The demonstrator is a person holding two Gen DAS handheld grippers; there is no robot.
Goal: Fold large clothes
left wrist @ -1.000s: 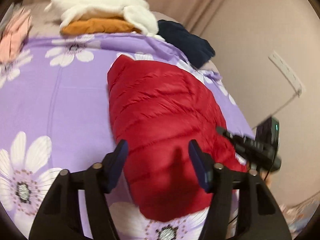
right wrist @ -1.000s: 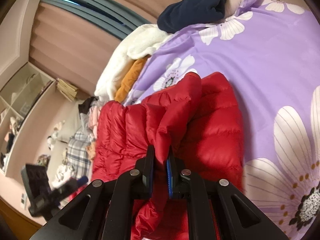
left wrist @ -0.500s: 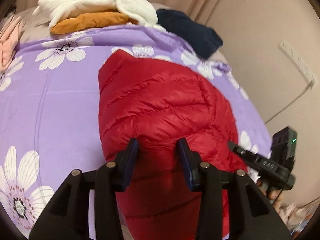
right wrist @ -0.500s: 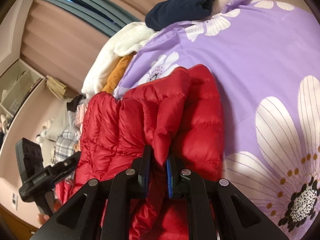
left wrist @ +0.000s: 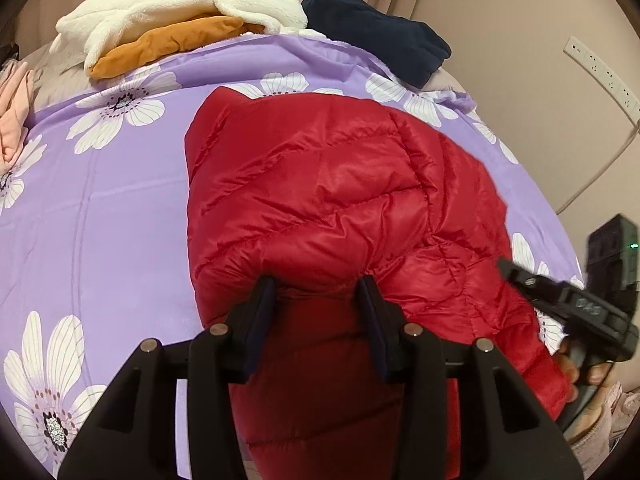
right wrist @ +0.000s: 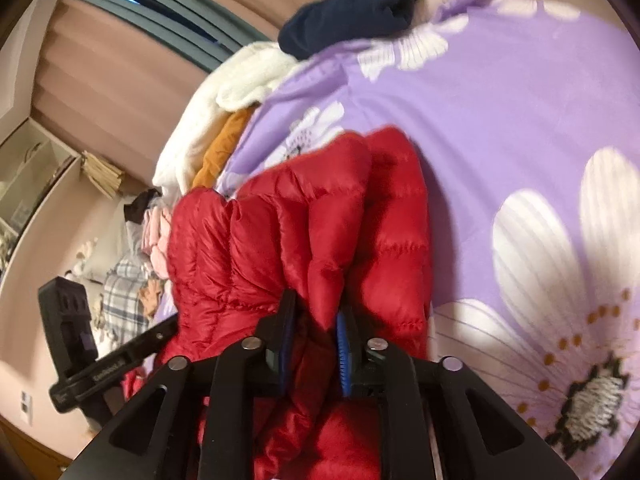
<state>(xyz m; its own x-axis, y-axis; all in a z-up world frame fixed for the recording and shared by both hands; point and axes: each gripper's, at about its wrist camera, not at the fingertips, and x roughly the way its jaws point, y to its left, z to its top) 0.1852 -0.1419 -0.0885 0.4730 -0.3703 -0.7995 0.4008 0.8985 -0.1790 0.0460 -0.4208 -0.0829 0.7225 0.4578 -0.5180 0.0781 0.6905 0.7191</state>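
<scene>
Red puffer jacket (left wrist: 320, 200): is being laid, partly folded, on the purple flowered bedspread (left wrist: 120, 208); one quilted layer is being doubled over another, and its near end is being hung over the bed's near edge.
Left gripper (left wrist: 316, 300): is being held over the jacket's near part, pointing steeply down; a bulge of the red fabric is being bracketed between its two fingers, which are being parted slightly at this moment. The pads are being kept against the fabric on both sides, so the fold is being held.
Right gripper (right wrist: 316, 324): is being kept at the jacket's right-hand edge; a raised ridge of red fabric is being passed between its blue-padded fingers, which are being opened now. A narrow gap is being shown beside the left pad, so the fabric is no longer being pinched.
Right gripper in the left view (left wrist: 568, 308): is being seen at the right edge, black, with a hand (left wrist: 588, 376) wrapped around its grip.
White fleece (left wrist: 180, 4), orange garment (left wrist: 168, 44), navy garment (left wrist: 380, 32): are being piled at the far end of the bed, well apart from the jacket.
Pink clothing (left wrist: 16, 112): is being left at the far left edge.
</scene>
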